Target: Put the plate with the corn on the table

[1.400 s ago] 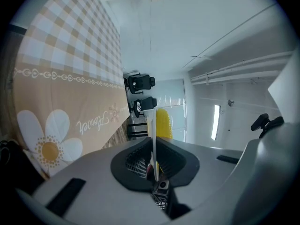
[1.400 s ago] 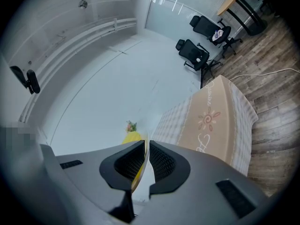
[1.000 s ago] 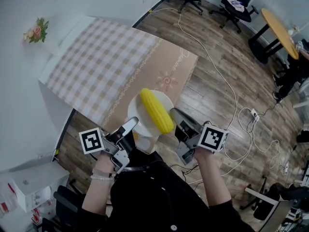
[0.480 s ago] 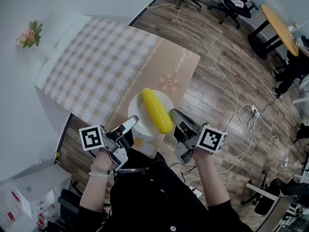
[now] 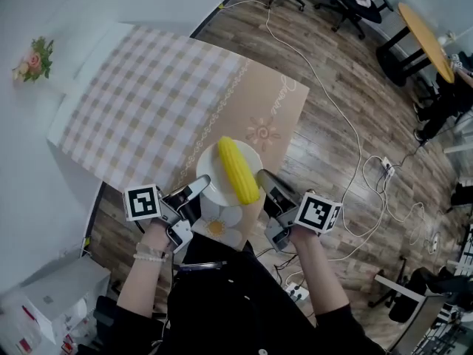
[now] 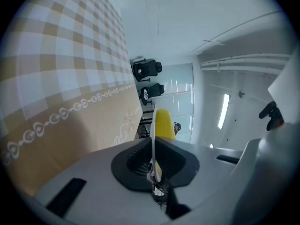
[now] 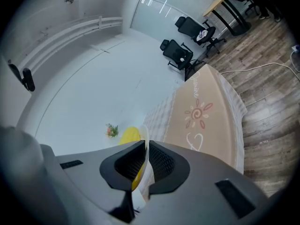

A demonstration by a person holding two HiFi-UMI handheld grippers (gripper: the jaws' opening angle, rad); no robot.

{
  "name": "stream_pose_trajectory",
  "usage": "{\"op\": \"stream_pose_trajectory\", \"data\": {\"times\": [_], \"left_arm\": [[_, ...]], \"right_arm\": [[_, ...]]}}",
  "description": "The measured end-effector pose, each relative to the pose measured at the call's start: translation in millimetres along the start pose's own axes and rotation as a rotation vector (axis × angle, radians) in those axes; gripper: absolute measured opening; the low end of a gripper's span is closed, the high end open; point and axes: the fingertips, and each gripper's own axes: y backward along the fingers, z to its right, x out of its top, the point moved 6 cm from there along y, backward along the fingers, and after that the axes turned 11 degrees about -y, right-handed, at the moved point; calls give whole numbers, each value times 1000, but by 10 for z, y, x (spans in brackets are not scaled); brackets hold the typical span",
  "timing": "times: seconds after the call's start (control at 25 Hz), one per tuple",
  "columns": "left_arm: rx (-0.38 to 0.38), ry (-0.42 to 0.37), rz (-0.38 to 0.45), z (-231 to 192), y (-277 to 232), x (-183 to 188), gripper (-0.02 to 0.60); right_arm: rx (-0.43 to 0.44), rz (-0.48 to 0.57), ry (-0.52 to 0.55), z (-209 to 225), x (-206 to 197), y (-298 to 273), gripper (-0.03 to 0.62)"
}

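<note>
Above tablecloth (image 5: 148, 102), corn (image 5: 238, 170) on plate (image 5: 208, 170), lettering (image 5: 290, 87) illegible

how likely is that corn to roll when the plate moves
The corn cob is rounded and lies loose on the shallow plate, so it would probably roll if tilted. It spans nearly the whole plate, leaving little margin.

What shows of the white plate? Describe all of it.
The plate is round, white and thin-rimmed, and looks like ceramic or plastic. It sits about level over the near edge of the table, above the tan cloth; whether it touches that cloth cannot be told. A yellow corn cob lies across it. The left gripper pinches its near left rim, jaws closing tighter, and the right gripper pinches its near right rim.
</note>
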Motion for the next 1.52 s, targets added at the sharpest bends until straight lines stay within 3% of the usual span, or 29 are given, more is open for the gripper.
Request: {"op": "stream_pose_trajectory", "data": {"times": [0.36, 0.52, 1.52], "left_arm": [[21, -55, -79, -336, -202, 201, 21], [43, -52, -102, -506, -267, 268, 21], [189, -85, -233, -1164, -638, 758, 21]], "right_arm": [[-78, 12, -18, 322, 43, -152, 57], [-147, 8, -15, 482, 53, -240, 57], [-343, -28, 18, 983, 198, -844, 61]]}}
